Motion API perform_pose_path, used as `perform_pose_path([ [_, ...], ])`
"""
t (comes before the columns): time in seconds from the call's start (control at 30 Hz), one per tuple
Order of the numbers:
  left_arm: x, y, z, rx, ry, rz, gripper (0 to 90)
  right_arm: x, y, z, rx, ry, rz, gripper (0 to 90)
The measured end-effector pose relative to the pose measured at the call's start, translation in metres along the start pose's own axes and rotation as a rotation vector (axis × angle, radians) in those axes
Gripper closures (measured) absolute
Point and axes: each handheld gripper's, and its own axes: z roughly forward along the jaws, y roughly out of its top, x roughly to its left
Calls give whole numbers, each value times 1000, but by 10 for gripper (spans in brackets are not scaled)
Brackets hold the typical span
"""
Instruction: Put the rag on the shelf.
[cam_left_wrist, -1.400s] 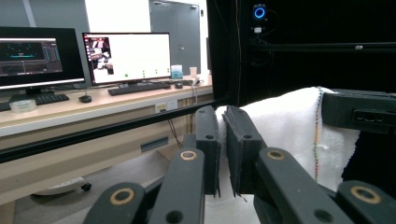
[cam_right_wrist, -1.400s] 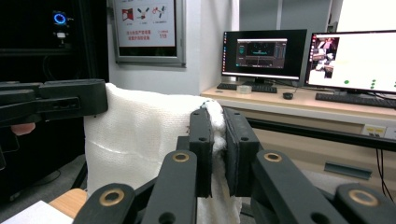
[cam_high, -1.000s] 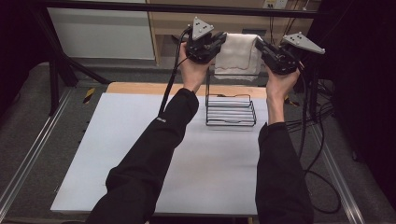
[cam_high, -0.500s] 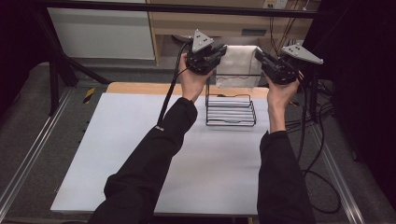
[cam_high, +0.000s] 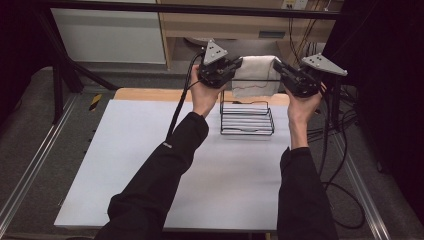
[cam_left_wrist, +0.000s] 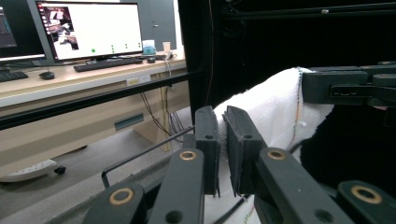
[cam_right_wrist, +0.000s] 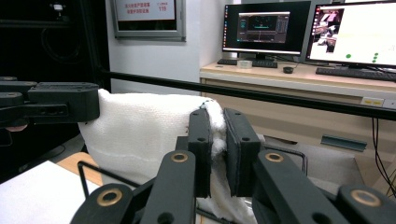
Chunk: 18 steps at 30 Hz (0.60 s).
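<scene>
Fingers of left gripper (cam_high: 235, 70) and right gripper (cam_high: 280, 70) pinch white towel (cam_high: 256, 75), seemingly above wire rack (cam_high: 247, 120)

Both arms extended toward 12 o'clock in the high view, black sleeves, bare wrists and hands. Left hand (cam_high: 204, 95) grips left gripper (cam_high: 235, 71) from below, sitting at about 11 o'clock of frame centre; grey plate on top, jaws pointing to 3 o'clock. Right hand (cam_high: 299, 106) holds right gripper (cam_high: 278, 66) at about 1 o'clock, grey plate on top, jaws pointing to 9 o'clock. Grippers face each other at equal height, near but apart. Left gripper view: jaws pinched near-closed on white fabric. Right gripper view: same, jaws clamped on fabric.
</scene>
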Motion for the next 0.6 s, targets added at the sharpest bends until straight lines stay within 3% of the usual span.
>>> perform_pose_path([
  [0.6,-12,-12,-15,50,-38,9,825,6,-16,-21,35,37,-28,805],
])
